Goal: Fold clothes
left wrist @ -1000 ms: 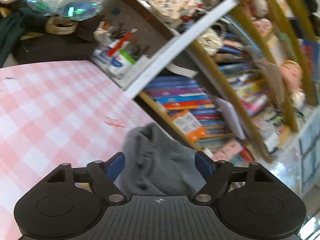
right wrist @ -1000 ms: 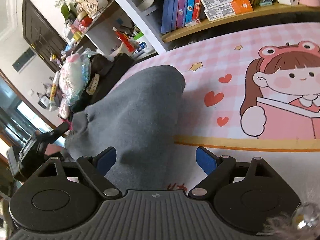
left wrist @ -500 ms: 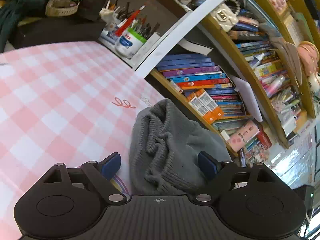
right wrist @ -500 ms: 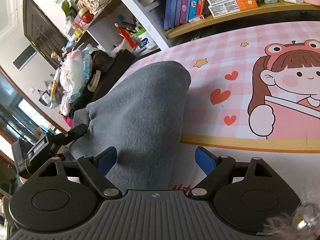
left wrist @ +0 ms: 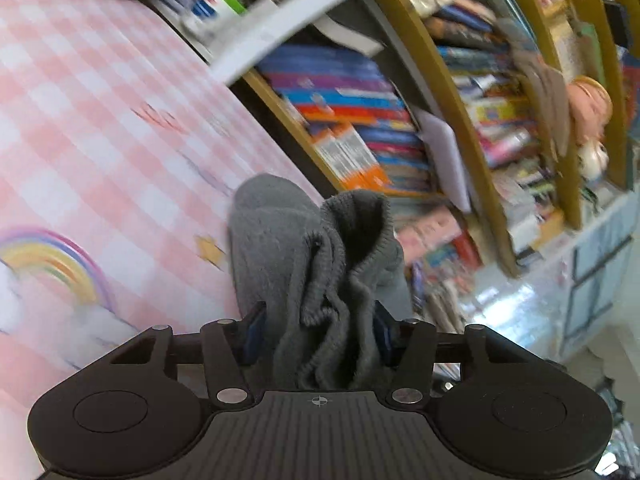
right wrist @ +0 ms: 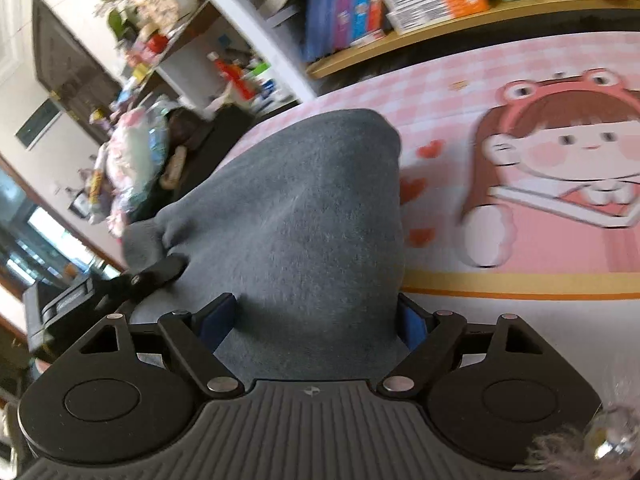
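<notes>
Covering most of the surface: pink checked table mat (left wrist: 100, 128), printed with a rainbow at one end and a cartoon girl at the other.

Item, large: grey knitted garment (right wrist: 312, 216), lying on the mat near its shelf-side edge, one ribbed hem bunched and lifted.

Item, left gripper (left wrist: 316, 332): jaws have just been closing, and now pinch the gathered ribbed hem between the blue pads.

Item, right gripper (right wrist: 316, 320): jaws stand wide, straddling the flat body of the cloth; no pinch yet.

Handling note: the right should probably close on a matching edge before any lift, so both corners travel level and the fold lands square.

View note: left wrist alone shows the rib folds in the grip; right wrist alone shows the garment's full spread and the left tool at its far corner.

Background: bookshelf (left wrist: 400, 120).
</notes>
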Available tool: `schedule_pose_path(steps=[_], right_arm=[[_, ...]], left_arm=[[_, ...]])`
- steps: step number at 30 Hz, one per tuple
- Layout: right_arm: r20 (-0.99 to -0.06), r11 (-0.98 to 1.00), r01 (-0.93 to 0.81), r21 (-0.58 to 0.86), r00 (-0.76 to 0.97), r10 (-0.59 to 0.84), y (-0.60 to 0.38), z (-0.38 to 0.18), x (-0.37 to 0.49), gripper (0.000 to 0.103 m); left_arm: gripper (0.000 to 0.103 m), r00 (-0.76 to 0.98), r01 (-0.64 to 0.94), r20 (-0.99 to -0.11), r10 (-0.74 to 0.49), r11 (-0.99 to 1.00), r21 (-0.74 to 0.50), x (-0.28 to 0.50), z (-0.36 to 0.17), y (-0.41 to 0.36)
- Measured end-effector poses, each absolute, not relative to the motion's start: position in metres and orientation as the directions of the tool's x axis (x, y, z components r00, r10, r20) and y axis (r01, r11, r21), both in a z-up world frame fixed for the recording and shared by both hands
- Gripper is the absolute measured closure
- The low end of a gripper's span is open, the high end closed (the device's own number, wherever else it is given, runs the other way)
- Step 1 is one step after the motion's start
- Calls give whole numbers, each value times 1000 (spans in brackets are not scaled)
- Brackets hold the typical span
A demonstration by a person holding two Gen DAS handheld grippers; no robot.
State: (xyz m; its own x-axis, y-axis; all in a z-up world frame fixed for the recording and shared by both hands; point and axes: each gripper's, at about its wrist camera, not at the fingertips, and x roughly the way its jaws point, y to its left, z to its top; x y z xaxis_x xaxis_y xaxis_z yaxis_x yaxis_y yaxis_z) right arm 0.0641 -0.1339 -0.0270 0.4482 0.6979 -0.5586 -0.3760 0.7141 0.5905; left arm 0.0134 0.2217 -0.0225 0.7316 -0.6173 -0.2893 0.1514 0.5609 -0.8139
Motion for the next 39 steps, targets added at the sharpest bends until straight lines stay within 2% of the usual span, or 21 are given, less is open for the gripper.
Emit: schedule_pose_path(steps=[1, 3, 5, 8, 11, 15, 21, 26, 28, 39], right_arm=[[-560, 718, -362, 595, 455, 693, -142, -27, 64, 21], [-564, 730, -352, 586, 469, 679, -157, -25, 62, 33], [-555, 745, -382, 547, 500, 665, -167, -18, 55, 55], [-530, 786, -454, 421, 580, 619, -169, 0, 37, 66], [-540, 793, -455, 405, 581, 609, -174, -1, 35, 64], [-559, 767, -365, 528, 531, 638, -192, -17, 48, 48], [-542, 699, -282, 657, 468, 698, -204, -34, 59, 43], [-505, 673, -315, 669, 472, 722, -205, -32, 58, 64], [-490, 682, -351, 641, 497, 716, -204, -23, 56, 67], [-443, 711, -383, 590, 582, 681, -210, 5, 103, 68]], left_arm=[[54, 718, 162, -283, -636, 547, -821, 14, -23, 216], [54, 695, 180, -275, -664, 531, -828, 15, -22, 206], [54, 687, 197, -292, -665, 557, -807, 15, -17, 194], [54, 687, 232, -343, -641, 641, -732, 12, -5, 175], [50, 686, 213, -396, -610, 689, -692, 16, -3, 168], [34, 667, 178, -405, -626, 661, -729, 20, -11, 172], [34, 655, 189, -408, -635, 661, -726, 23, -13, 162], [49, 656, 216, -386, -649, 651, -728, 24, -8, 157], [51, 659, 235, -371, -655, 647, -726, 26, -3, 157], [51, 657, 325, -355, -665, 675, -663, 94, 31, 136]])
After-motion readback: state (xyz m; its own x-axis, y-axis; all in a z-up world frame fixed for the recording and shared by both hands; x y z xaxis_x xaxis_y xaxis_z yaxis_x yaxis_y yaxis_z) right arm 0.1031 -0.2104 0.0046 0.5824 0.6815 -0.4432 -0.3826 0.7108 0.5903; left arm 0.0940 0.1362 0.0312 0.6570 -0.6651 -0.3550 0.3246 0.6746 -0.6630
